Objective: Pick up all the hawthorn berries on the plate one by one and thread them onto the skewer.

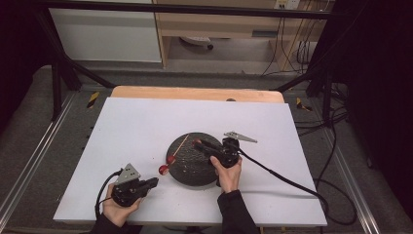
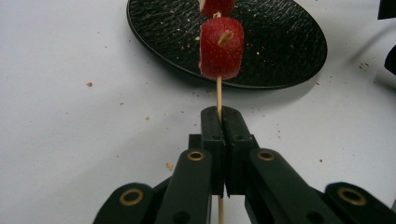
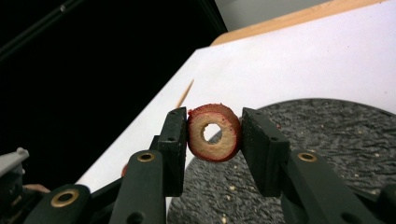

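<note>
With the left gripper (image 2: 219,122) clamped on the skewer (image 2: 218,95) beside the plate (image 2: 280,51), the right gripper (image 3: 214,133), pinching a red ring (image 3: 214,132) above it, should line hole with tip.

High view sits above the person's side, facing forward and down; it takes in the whole white table (image 1: 146,126), both hands and the floor and shelving beyond. Left gripper view rides low, close over the table, looking along its closed jaws toward the black plate (image 2: 280,42), skewer (image 2: 218,95) dead centre. Right gripper view is closer still, tilted, looking over the plate (image 3: 327,140) across to the table's wooden far edge (image 3: 289,18). All three share the plate (image 1: 192,170); the skewer tip (image 3: 185,93) also shows in the right gripper view.
</note>
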The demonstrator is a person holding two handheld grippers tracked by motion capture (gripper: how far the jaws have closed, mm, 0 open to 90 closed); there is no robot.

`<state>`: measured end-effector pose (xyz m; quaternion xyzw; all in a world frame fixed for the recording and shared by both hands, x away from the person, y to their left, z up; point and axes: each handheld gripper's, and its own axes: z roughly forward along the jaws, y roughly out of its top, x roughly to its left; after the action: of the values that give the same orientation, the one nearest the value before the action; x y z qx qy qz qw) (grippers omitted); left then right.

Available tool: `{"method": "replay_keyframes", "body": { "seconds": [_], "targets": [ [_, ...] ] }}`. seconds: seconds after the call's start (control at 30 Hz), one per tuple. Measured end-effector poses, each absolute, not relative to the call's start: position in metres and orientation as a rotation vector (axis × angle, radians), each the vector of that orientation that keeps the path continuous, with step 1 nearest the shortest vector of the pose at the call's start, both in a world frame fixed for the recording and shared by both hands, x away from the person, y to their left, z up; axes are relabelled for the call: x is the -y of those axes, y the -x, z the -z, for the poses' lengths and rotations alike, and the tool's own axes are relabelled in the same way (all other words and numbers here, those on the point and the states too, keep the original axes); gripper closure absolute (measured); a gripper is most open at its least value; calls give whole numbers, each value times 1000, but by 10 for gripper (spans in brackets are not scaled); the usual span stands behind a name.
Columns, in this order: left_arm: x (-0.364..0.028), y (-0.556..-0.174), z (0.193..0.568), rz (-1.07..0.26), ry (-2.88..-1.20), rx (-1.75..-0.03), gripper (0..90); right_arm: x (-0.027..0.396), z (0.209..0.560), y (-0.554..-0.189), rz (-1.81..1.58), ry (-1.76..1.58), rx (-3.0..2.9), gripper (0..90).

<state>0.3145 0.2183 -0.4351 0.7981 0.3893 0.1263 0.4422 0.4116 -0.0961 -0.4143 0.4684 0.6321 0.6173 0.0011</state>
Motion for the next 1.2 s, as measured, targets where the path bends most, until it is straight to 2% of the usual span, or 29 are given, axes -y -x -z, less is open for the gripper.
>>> {"method": "replay_keyframes", "body": {
  "seconds": [1.2],
  "targets": [
    [-189,-311,423,-335,-1893,-963,885,107,394,-426,-2187,-1467,-1603,624]
  ]
}}
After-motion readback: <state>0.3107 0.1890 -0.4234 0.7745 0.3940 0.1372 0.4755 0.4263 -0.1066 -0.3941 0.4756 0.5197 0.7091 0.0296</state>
